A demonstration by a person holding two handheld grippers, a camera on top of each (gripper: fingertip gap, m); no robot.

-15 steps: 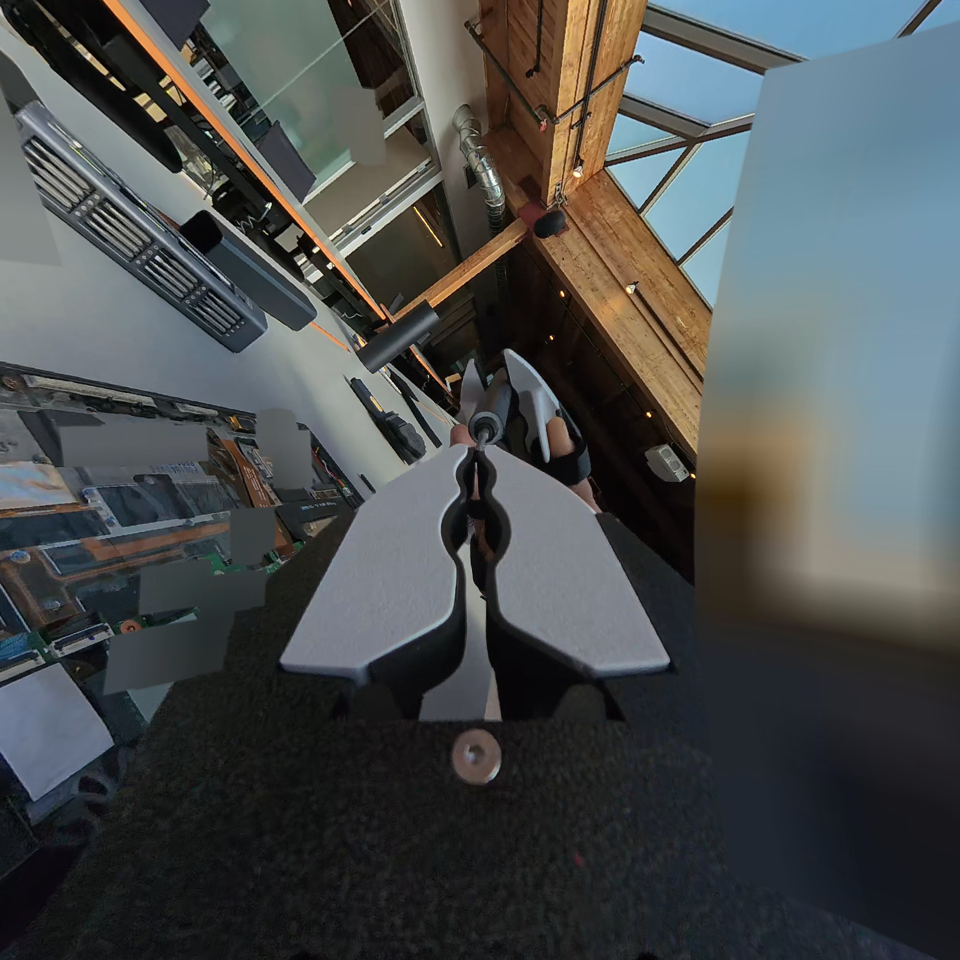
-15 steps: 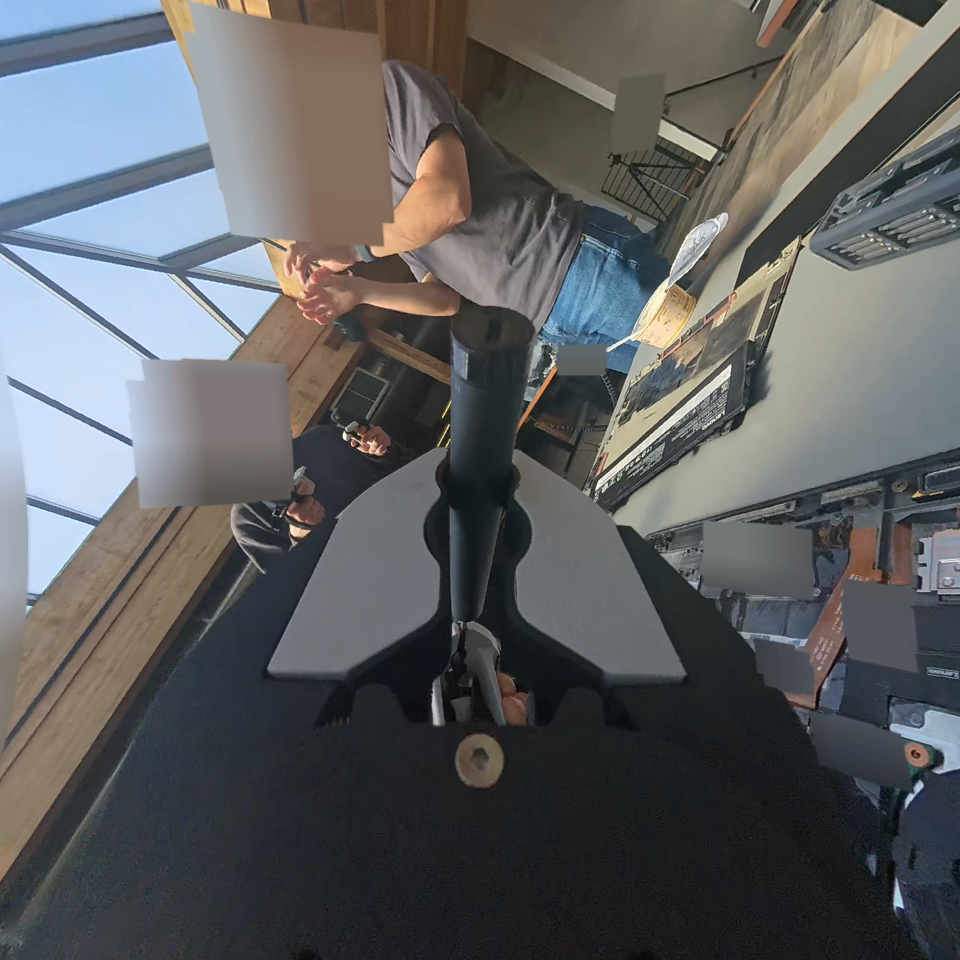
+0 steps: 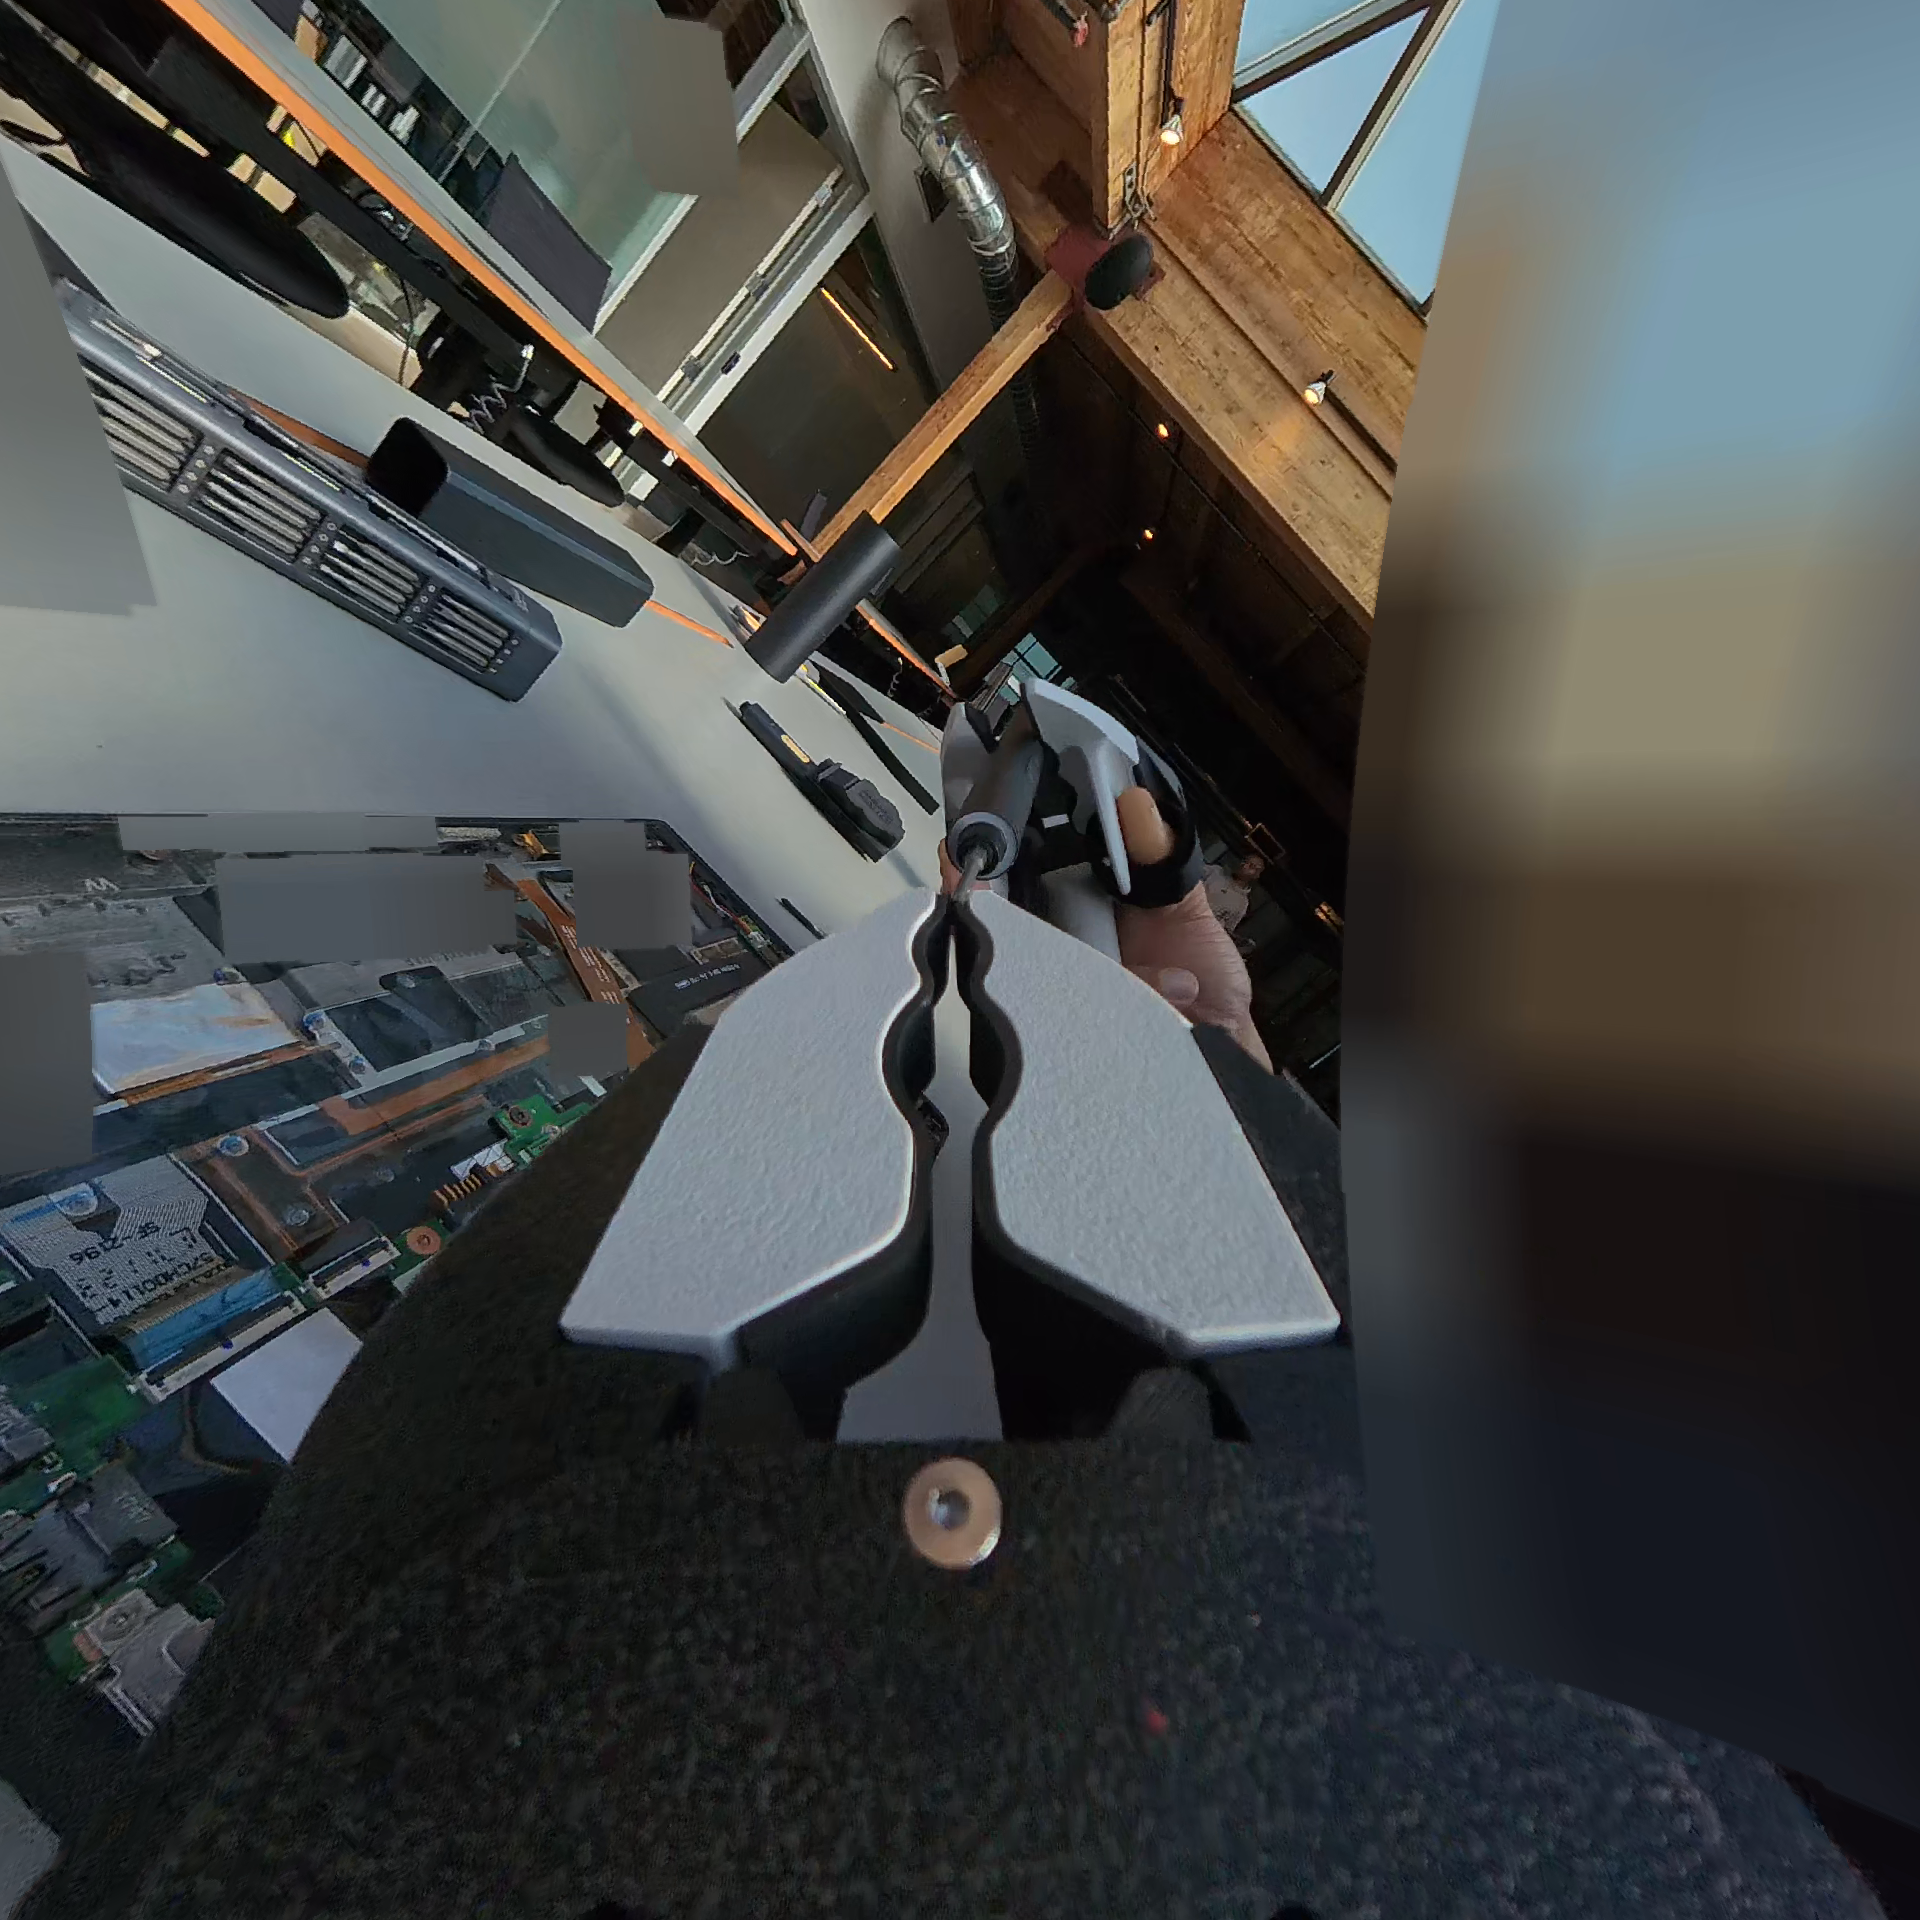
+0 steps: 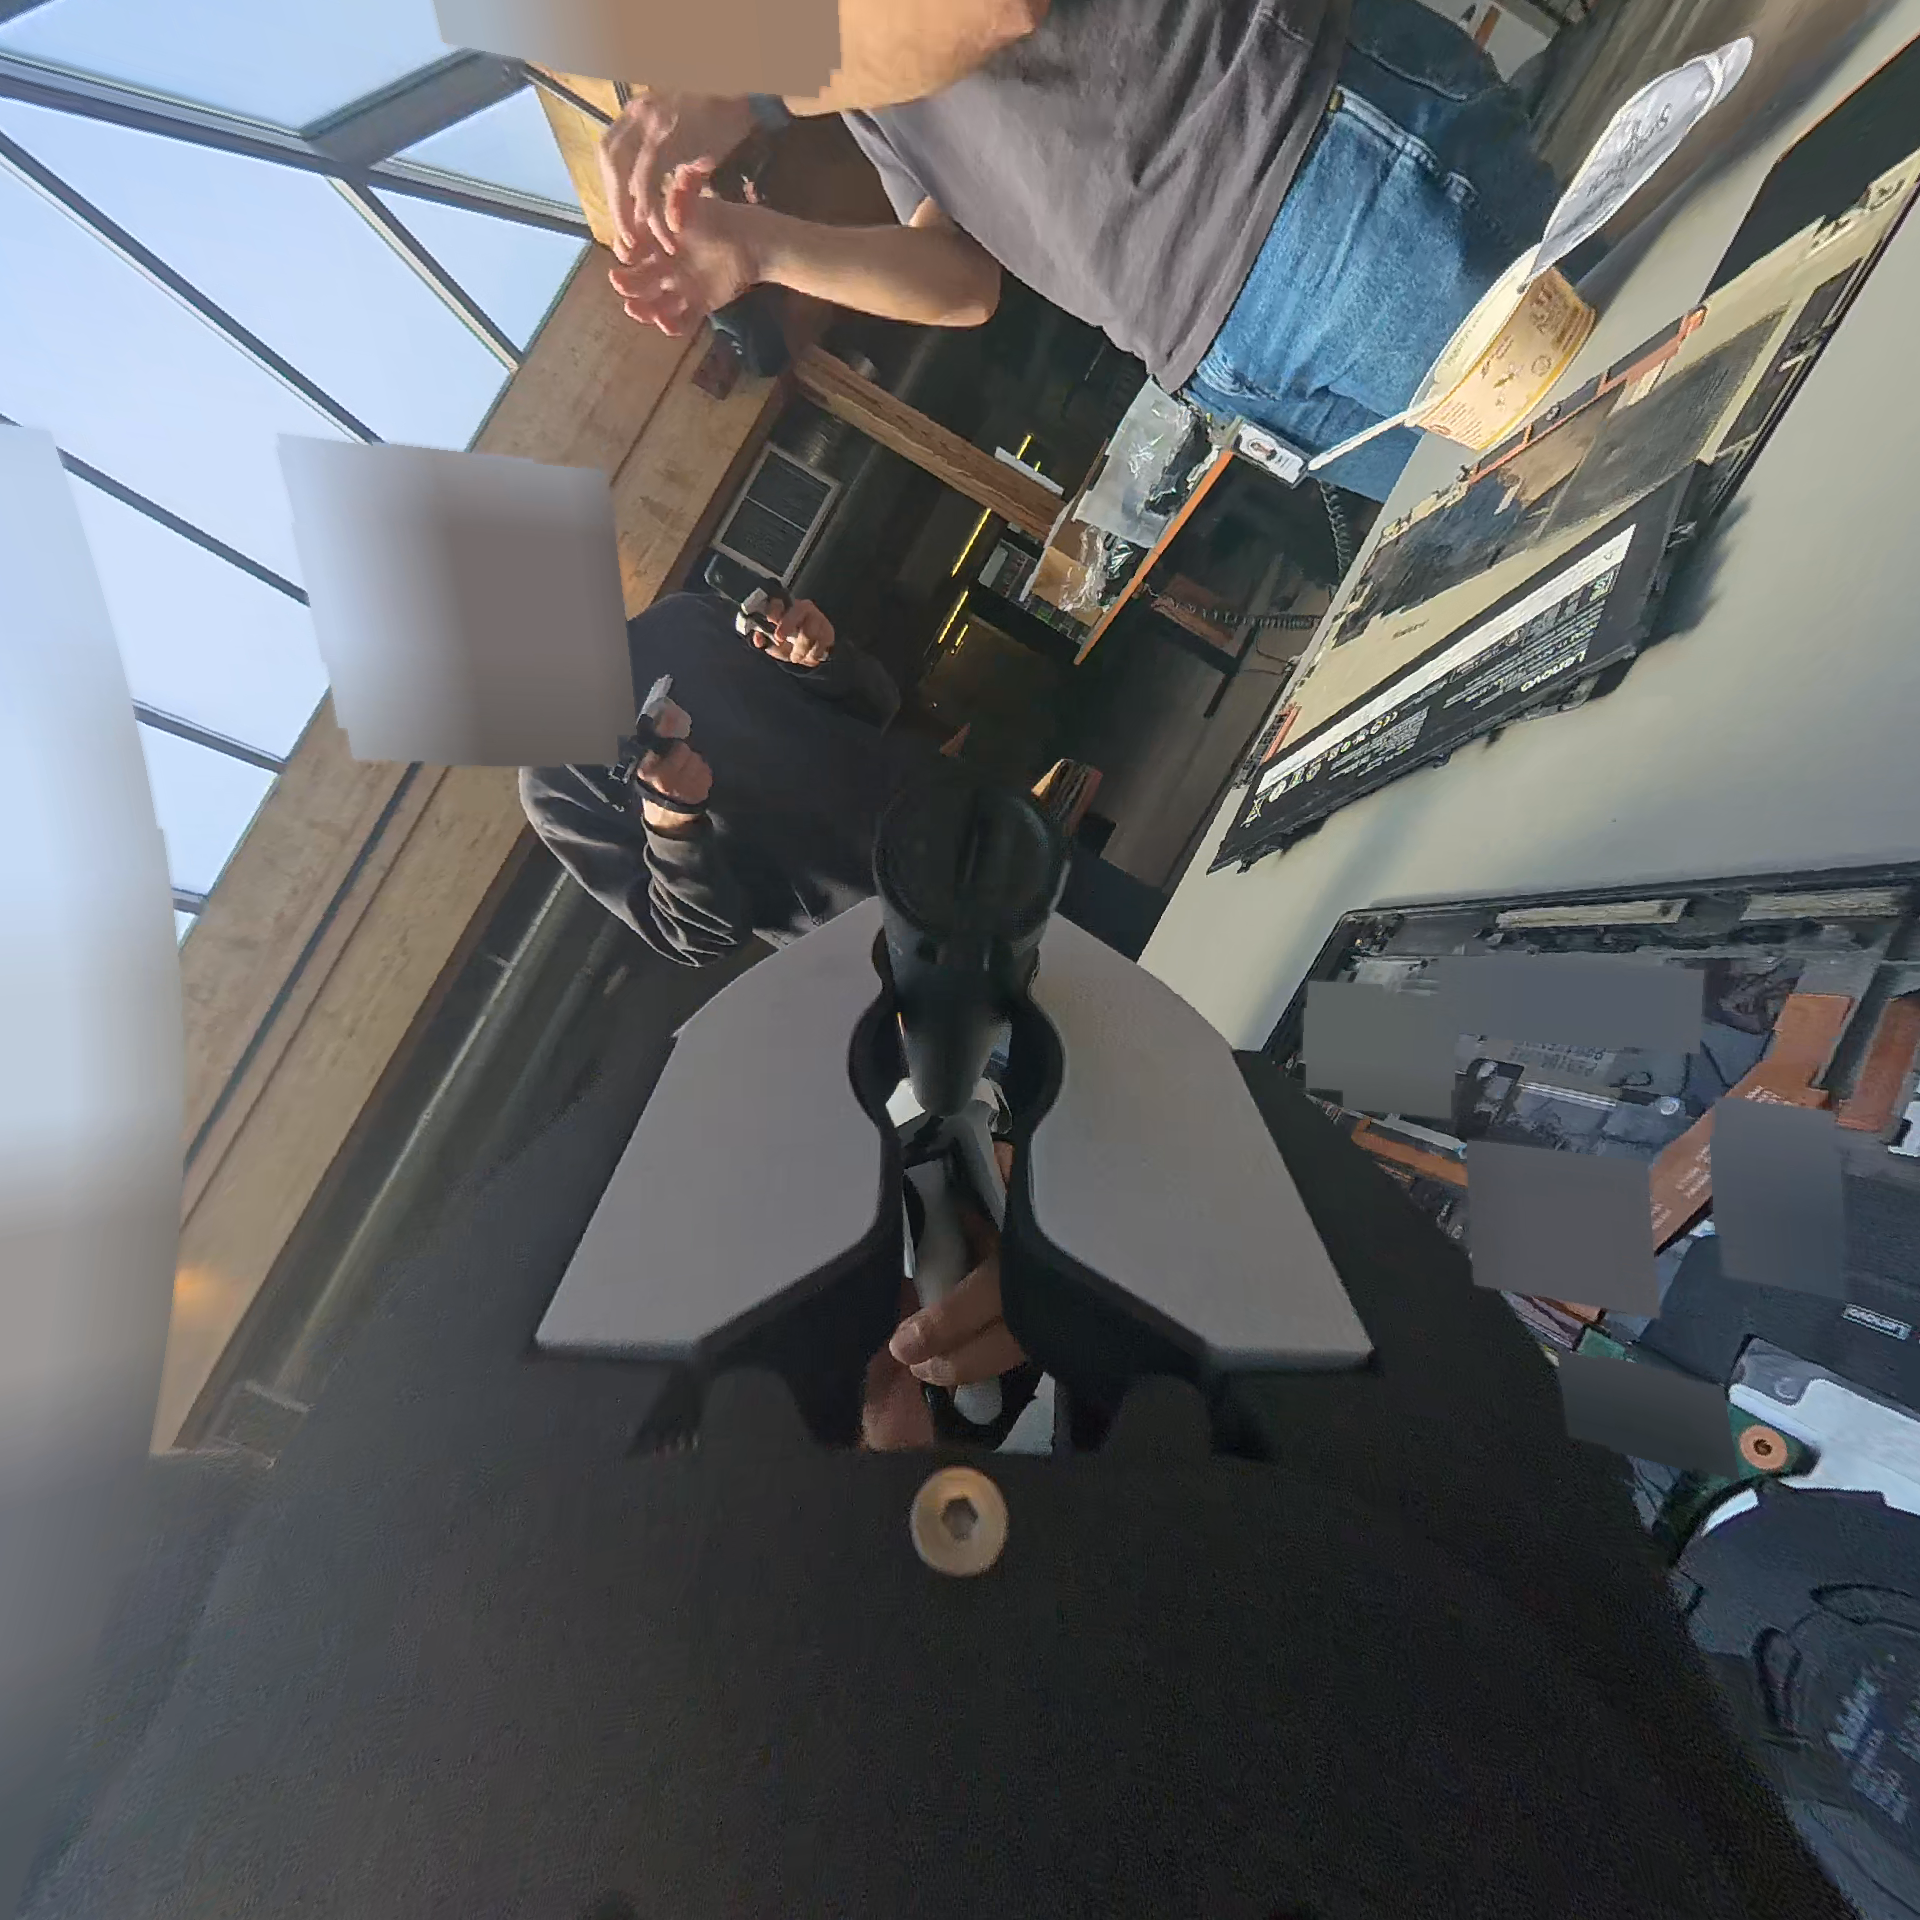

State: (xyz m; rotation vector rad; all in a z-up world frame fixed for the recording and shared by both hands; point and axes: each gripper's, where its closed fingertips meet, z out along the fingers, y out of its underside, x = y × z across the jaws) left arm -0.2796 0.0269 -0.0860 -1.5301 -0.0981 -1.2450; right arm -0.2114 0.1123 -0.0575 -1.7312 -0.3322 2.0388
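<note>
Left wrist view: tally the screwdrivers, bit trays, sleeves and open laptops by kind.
Screwdriver: 1
Bit tray: 1
Dark sleeve: 1
Open laptop: 1
Total: 4

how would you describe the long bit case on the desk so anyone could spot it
On the white desk, past the opened laptop, lies a long grey bit case with rows of small slots. A plain dark box lies against its far side; only the case has slots.
</note>
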